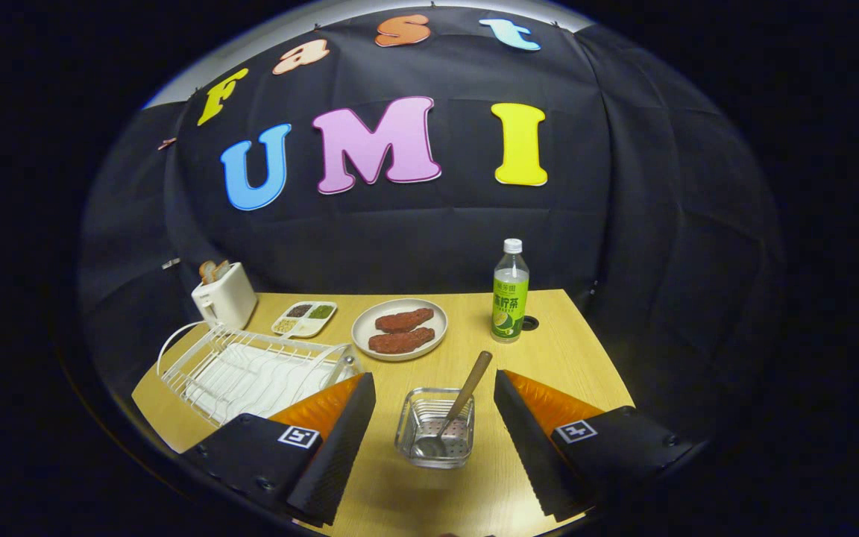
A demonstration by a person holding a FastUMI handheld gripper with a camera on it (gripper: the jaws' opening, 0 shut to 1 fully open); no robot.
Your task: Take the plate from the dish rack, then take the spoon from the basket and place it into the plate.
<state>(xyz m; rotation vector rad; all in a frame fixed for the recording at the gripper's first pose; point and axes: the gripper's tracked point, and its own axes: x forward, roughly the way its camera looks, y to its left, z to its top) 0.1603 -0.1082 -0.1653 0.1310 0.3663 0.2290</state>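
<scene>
A small clear basket (408,426) stands on the wooden table between my two fingers. A spoon (467,393) leans in it, its metal bowl down on the perforated bottom and its wooden handle pointing up and to the right. My gripper (433,379) is open, one finger on each side of the basket, touching neither it nor the spoon. The white wire dish rack (239,369) lies to the left, partly behind my left finger. A clear curved shape rises at its right end; I cannot tell whether it is a plate. Beyond the basket sits a beige plate (361,332) with two brown patties.
A green-labelled bottle (510,298) stands beyond my right finger. A white toaster (224,298) with bread sits at the table's back left corner, a small divided dish (304,318) next to it. The table edge runs close behind the bottle and along the right.
</scene>
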